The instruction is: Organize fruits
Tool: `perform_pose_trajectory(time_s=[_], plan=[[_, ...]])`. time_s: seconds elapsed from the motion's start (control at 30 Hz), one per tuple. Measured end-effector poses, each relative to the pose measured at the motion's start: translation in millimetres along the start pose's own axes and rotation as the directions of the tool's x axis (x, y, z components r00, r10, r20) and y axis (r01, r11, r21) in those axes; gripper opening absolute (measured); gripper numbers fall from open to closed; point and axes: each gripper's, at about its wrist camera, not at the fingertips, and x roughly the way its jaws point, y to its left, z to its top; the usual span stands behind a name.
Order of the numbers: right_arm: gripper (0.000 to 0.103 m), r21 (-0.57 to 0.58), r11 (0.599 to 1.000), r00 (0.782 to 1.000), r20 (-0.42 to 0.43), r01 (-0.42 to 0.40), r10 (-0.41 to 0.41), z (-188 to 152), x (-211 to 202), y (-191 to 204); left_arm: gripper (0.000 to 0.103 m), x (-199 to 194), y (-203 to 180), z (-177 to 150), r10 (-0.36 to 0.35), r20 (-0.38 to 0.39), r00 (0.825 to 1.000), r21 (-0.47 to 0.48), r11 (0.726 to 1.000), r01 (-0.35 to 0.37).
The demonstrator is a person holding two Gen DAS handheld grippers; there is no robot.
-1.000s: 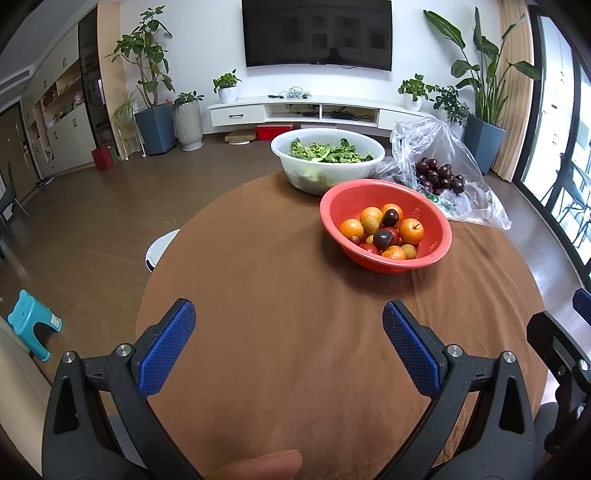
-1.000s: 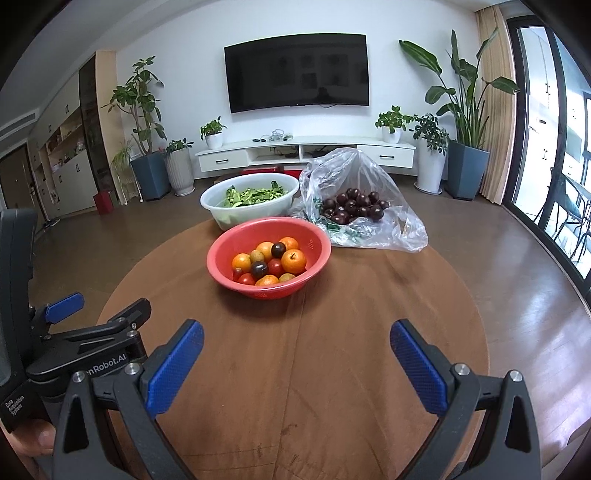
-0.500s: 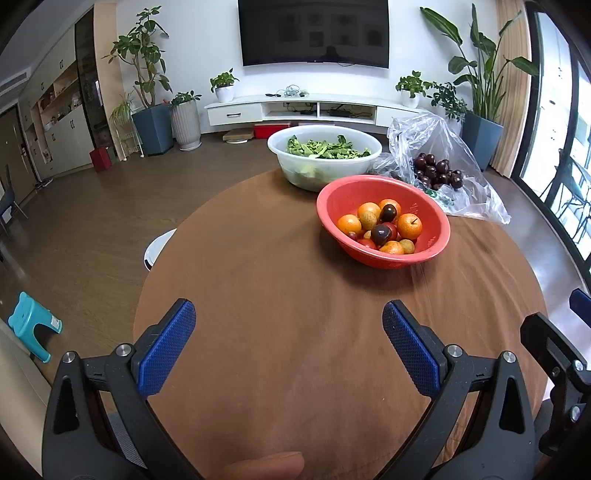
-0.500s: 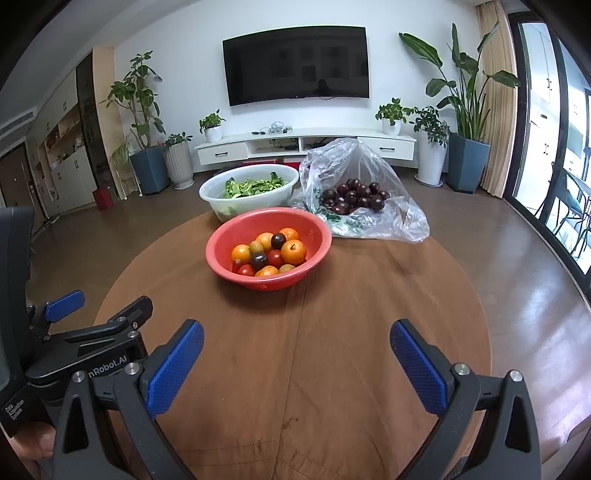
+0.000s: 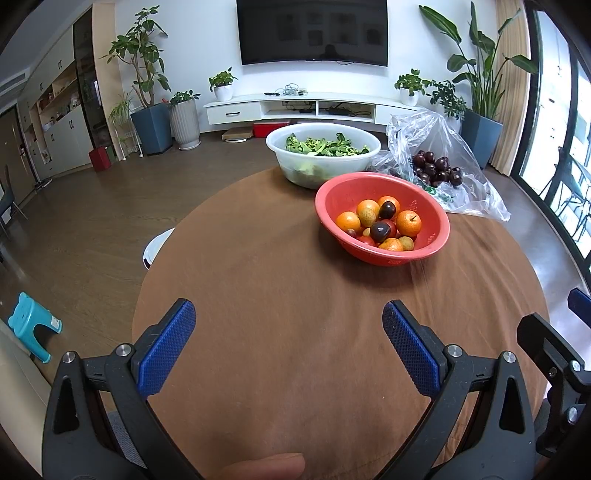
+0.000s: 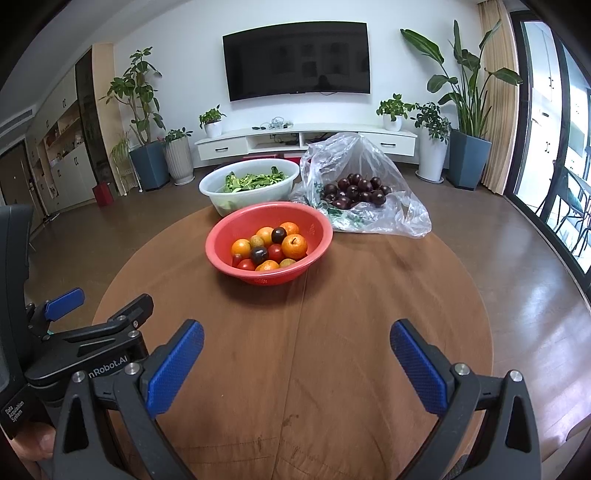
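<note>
The left wrist camera sits low behind the left gripper, looking forward across the round brown table toward the wall television; the red bowl lies to the right of centre, well beyond the blue pads; the right wrist camera sits behind the right gripper, facing the same way, with the red bowl near centre; both views share the table, the bowl, the white basin of greens, the plastic bag of dark fruit and the television; each view catches the other gripper at its edge.
</note>
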Motion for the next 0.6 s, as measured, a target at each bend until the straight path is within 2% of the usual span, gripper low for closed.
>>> perform_pose_trajectory(time_s=[0.6], plan=[[0.103,0.000,1.000,1.000,-0.014,0.000,0.000,-3.8,6.2,-1.2,0.103,0.2,-0.8,-0.7,0.000,-0.001,1.000,0.000,1.000,0.000]])
